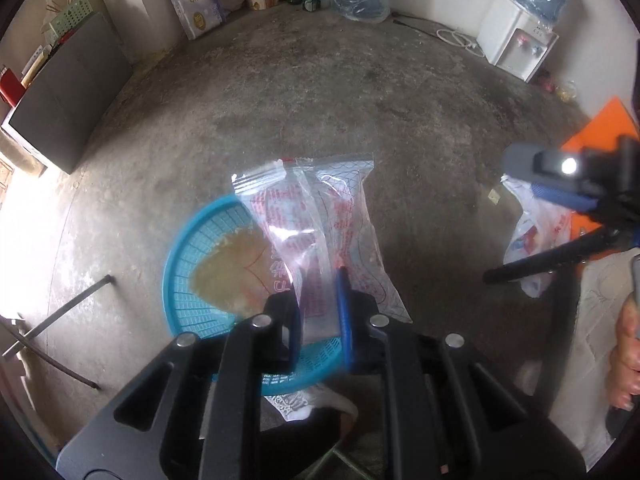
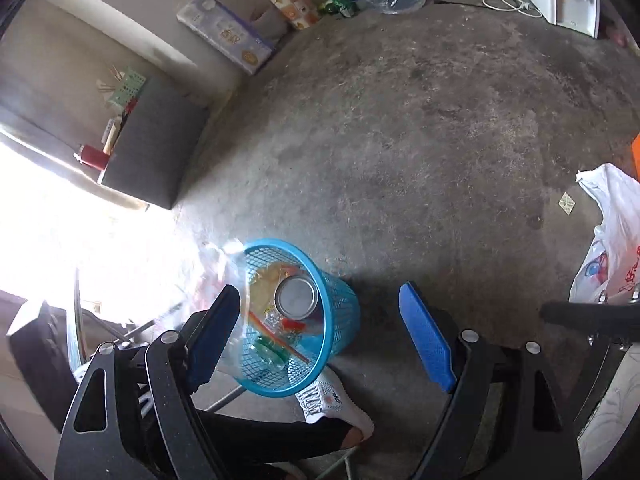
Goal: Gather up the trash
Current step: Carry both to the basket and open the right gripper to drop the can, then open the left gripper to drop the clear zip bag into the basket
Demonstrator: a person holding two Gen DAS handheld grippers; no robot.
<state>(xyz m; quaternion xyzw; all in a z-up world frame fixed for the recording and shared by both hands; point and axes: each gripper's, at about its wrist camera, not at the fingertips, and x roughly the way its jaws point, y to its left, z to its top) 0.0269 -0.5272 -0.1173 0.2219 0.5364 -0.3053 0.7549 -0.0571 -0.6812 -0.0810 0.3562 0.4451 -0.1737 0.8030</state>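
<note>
Our left gripper (image 1: pixel 320 300) is clamped on a clear, red-printed plastic wrapper (image 1: pixel 316 216), hanging beyond its fingertips over the round blue mesh plastic basket (image 1: pixel 188 280). Our right gripper (image 2: pixel 316 336) stands apart, nothing between its fingers.

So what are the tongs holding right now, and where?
The left tongs pinch a clear printed plastic wrapper by its bottom edge, above the blue basket. The right tongs are open, holding nothing.

My left tongs (image 1: pixel 320 280) and right tongs (image 2: pixel 316 328) are black skeleton frames with silver pivot bolts and ribbed blue pads (image 2: pixel 426 344). I'm wearing black leggings (image 2: pixel 256 436) and a white patterned sneaker (image 2: pixel 332 400).
</note>
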